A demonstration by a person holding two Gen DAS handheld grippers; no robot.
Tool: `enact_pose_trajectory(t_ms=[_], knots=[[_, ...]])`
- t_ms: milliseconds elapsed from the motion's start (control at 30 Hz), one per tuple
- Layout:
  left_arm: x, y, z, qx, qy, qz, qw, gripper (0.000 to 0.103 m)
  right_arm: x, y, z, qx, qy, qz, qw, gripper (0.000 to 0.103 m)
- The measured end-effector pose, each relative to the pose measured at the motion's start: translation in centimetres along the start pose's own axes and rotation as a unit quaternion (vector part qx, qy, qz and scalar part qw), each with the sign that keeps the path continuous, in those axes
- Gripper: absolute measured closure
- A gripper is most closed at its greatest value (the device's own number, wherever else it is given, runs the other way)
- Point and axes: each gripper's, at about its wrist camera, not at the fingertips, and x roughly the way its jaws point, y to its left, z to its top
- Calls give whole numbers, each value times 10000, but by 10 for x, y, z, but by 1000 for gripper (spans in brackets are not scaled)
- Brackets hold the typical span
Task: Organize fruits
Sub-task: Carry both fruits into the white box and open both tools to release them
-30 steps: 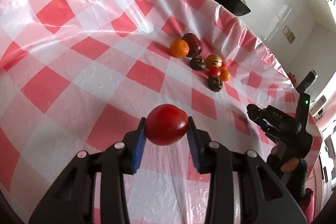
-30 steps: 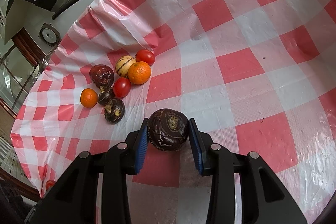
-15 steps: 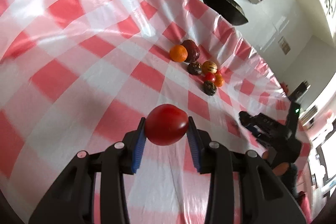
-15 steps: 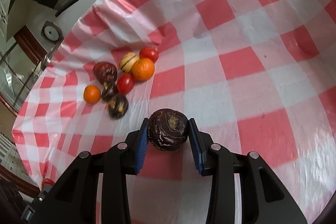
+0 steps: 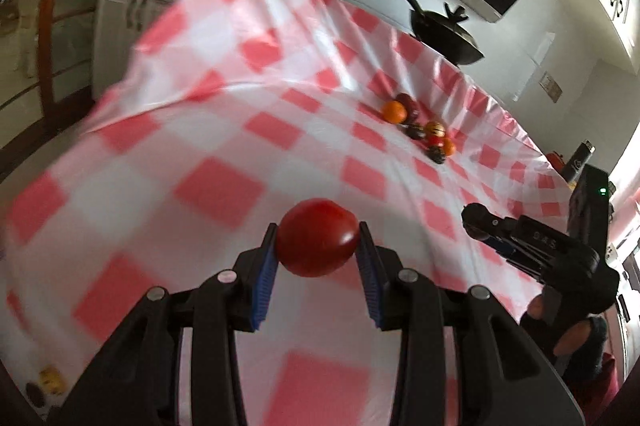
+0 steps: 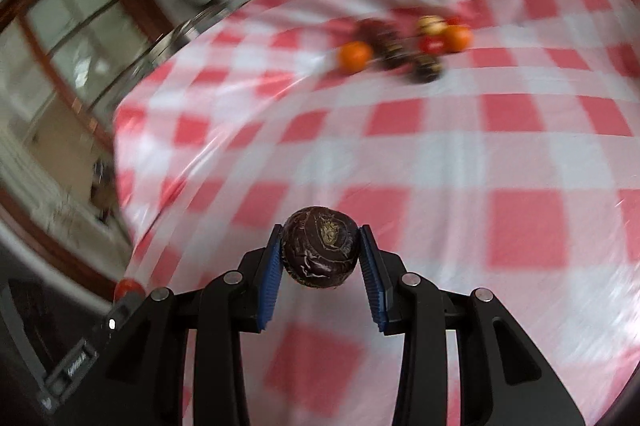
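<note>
A: What is each hand carrying?

B: The left gripper (image 5: 318, 250) has its blue-padded fingers (image 5: 266, 272) pressed on either flank of a smooth, glossy red tomato (image 5: 317, 237), held clear above the table under the red-and-white checked plastic cloth (image 5: 224, 146). The right gripper (image 6: 320, 252) holds a dark purple, wrinkled round fruit (image 6: 320, 246) with a pale scar on top, pinched the same way across its widest part.

A: How will they handle?

B: I'd judge the tomato light, soft and thin-skinned, and slick, so a firm squeeze could bruise or split it; the pads across its middle look like the right hold. The purple fruit seems lighter still, with a leathery shrivelled shell that gives the pads more bite.

A: And the rest of the fruit?

B: Grouped together at the far side of the table, well away from both grippers. In the right wrist view I count two round oranges (image 6: 355, 55), one red tomato, one yellow striped fruit (image 6: 430, 23) and about three dark wrinkled ones (image 6: 427, 68); blur makes the dark count uncertain. With the two held, that's roughly nine.
</note>
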Motion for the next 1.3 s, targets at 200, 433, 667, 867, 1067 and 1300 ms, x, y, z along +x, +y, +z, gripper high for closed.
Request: enact_pose_trajectory(t_ms=[200, 433, 667, 867, 1067, 1300], knots=[[-47, 44, -7, -163, -298, 207, 9992, 65, 5, 78, -39, -967, 207, 208, 9949, 66], [-89, 90, -27, -332, -514, 530, 9967, 65, 5, 154, -87, -2115, 447, 531, 9749, 66], [-118, 142, -51, -848, -608, 813, 9912, 65, 8, 208, -137, -3068, 740, 943, 9442, 66], [-141, 180, -70, -1104, -641, 1196, 9846, 65, 10, 246, -190, -4037, 976, 1195, 9018, 66], [-156, 210, -94, -1123, -399, 1770, 9770, 65, 20, 261, -227, -4486, 1374, 1412, 8717, 66], [-141, 234, -123, -790, 430, 2547, 9628, 65, 57, 263, -259, -4645, 2068, 1257, 8518, 66]])
